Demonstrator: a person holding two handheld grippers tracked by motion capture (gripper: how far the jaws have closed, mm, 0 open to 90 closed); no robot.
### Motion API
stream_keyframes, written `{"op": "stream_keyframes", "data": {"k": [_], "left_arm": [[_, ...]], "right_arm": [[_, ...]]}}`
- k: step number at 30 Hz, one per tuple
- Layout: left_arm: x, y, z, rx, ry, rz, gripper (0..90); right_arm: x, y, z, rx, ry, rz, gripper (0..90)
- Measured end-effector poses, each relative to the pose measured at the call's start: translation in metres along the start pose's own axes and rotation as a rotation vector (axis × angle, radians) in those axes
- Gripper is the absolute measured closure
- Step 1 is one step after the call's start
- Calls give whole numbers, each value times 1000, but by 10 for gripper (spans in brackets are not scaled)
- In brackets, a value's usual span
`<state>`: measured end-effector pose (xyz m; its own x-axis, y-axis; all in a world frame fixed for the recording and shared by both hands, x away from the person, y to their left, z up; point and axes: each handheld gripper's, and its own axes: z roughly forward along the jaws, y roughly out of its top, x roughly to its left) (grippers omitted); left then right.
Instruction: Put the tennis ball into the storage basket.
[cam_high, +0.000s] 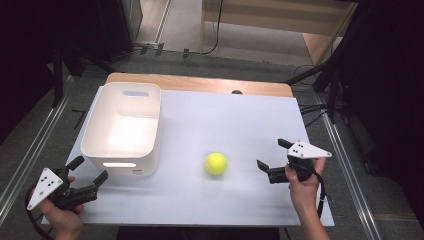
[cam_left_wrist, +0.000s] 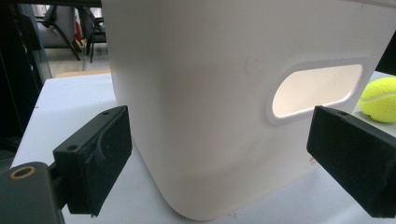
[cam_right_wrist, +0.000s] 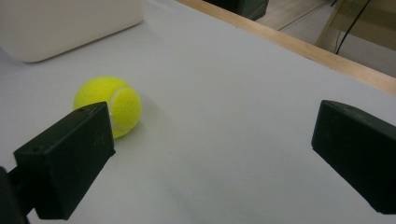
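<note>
While both tools waited apart, the scene read as follows.

Right gripper (cam_high: 272, 160): released, jaws spread wide, held by a hand at the near right of the table, pointing left toward the ball and grasping nothing.

Left gripper (cam_high: 86, 174): likewise released, jaws wide, at the near left corner, just beside the near wall of the bin and holding nothing.

Ball: a fuzzy yellow-green tennis ball (cam_high: 215, 163) lay loose on the flat white tabletop (cam_high: 240, 125), between the right gripper and the bin, near but apart from both.

Bin: a white rounded plastic bin (cam_high: 123, 131) with slotted handles stood upright at the left, its inside bare.

Risk: judged from here, the ball sat toward one jaw in the right gripper view (cam_right_wrist: 108, 105), not centred; closing off-centre could nudge it into a roll toward the table's edge.

Second risk: a clumsy left approach could shove the light bin.
</note>
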<state>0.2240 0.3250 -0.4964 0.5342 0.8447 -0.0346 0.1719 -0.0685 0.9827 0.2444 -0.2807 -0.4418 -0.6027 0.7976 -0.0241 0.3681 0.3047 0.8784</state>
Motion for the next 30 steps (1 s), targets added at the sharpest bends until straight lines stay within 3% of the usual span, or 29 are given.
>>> {"op": "stream_keyframes", "data": {"k": [30], "left_arm": [[0, 0, 0, -3, -4, -4, 72]], "right_arm": [[19, 34, 35, 108, 107, -92, 0]]}}
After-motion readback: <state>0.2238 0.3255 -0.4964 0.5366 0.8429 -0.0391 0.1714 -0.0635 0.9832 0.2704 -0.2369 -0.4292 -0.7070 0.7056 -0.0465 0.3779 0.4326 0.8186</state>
